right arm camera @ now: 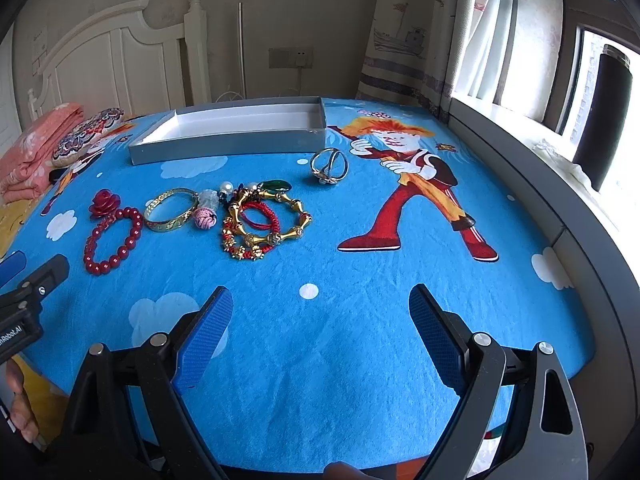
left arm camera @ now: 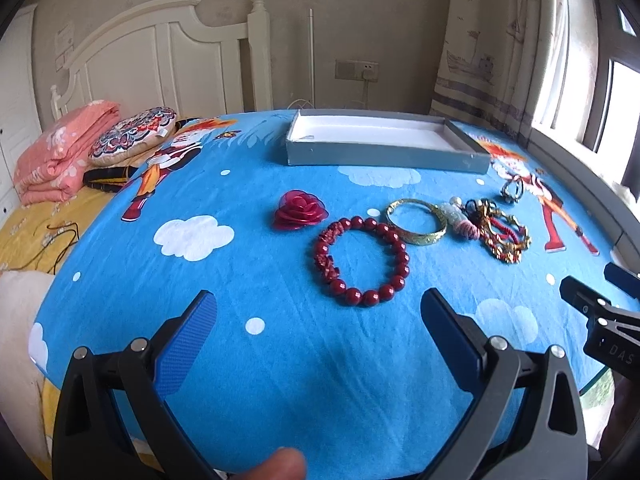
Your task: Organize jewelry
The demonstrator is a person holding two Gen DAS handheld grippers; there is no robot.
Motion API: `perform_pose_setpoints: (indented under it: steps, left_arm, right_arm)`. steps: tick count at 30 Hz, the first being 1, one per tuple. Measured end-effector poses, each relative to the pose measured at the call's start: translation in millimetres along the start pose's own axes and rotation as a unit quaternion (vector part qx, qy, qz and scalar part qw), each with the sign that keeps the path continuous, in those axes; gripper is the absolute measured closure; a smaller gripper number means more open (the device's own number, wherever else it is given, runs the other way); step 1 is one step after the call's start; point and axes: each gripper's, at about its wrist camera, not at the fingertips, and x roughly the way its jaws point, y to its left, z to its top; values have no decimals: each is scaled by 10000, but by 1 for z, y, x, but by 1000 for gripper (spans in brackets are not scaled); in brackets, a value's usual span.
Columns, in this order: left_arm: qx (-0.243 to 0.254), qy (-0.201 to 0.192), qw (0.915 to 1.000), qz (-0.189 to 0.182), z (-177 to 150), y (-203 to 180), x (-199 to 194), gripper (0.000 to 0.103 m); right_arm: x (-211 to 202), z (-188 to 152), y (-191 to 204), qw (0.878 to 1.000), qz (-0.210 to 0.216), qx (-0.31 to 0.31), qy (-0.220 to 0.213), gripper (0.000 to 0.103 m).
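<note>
you're hovering both grippers over the jewelry spread.
left gripper (left arm camera: 318, 334) and right gripper (right arm camera: 320, 324) are gaping wide, empty, short of the red bead bracelet (left arm camera: 362, 262) and grey tray (left arm camera: 384, 156).

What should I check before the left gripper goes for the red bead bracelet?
1. Left gripper open and empty: ok.
2. Right gripper open and empty: ok.
3. Red bead bracelet lies flat ahead of the left gripper: ok.
4. Bracelet free of its neighbours: not ok, it touches or overlaps the gold bangle, and the red flower sits close.
5. Tray open with nothing visible inside: ok.
6. Bead string sound: cannot tell.
</note>
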Motion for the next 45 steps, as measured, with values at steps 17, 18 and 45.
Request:
perform_pose_setpoints:
  steps: [17, 18, 45]
  left_arm:
    - [-251, 282, 9989, -290, 41, 23, 46, 34]
    - [-278, 322, 9987, -287, 43, 26, 50, 35]
    - [-161, 863, 9958, -259, 76, 37, 116, 56]
  right_arm:
    - [26, 22, -11, 9996, 252, 40, 132, 19]
    - [29, 25, -13, 9996, 240, 66, 162, 19]
    - [131, 103, -33, 9968, 294, -16, 749, 19]
